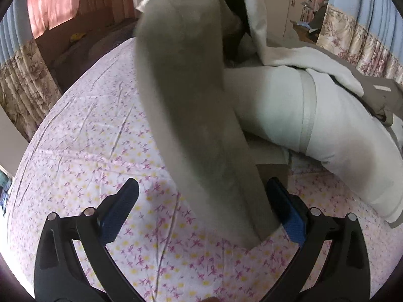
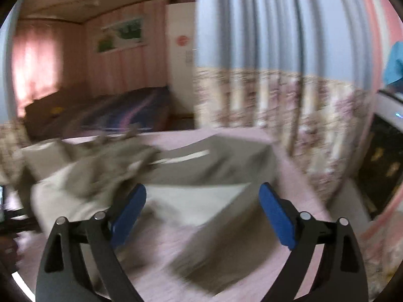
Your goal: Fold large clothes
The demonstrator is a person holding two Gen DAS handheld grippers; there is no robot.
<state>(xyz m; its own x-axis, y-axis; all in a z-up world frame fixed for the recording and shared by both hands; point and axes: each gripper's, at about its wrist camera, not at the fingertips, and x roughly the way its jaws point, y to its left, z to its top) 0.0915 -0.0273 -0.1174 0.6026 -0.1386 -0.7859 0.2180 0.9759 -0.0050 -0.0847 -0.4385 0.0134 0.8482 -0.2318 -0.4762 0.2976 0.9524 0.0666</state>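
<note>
A large khaki garment with a pale lining lies on the bed with the pink flowered sheet. In the left wrist view one long khaki part hangs blurred down across the middle, and its lower end sits between my open fingers, close to the right pad. The pale padded part lies to the right. My left gripper is open. In the blurred right wrist view the garment lies spread ahead, and my right gripper is open and empty above it.
Blue and flowered curtains hang close on the right of the bed. A second bed with a dark cover stands behind. A pink-curtained window is at the far left. A white cupboard stands at the back.
</note>
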